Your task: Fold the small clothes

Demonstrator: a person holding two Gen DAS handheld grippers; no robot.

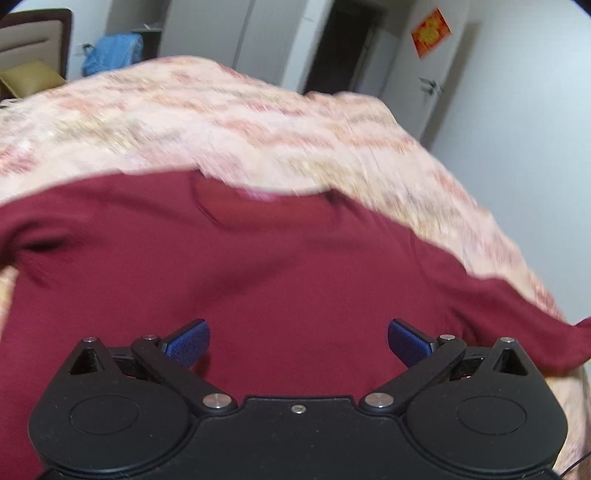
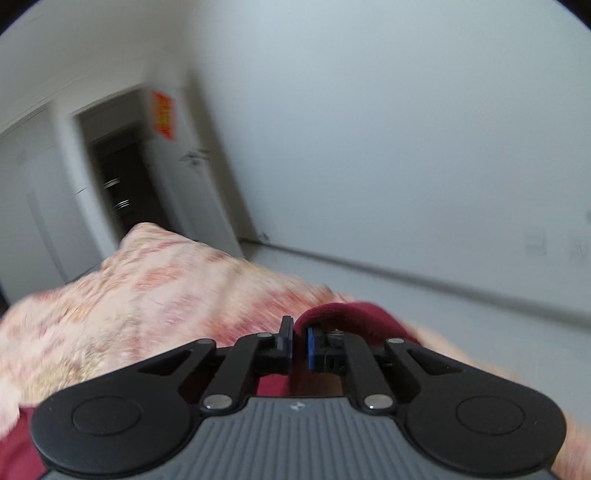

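A dark red long-sleeved top lies spread on a bed with a pink patterned cover, its neckline at the far side. My left gripper is open above the top's lower body, its blue pads wide apart and empty. In the right wrist view my right gripper is shut on a fold of the dark red top, which bunches up over the right finger. The bed cover lies to the left of it.
A blue bag and a headboard stand at the bed's far left. A dark doorway and a white door with a red sign are beyond. A white wall and floor lie right of the bed.
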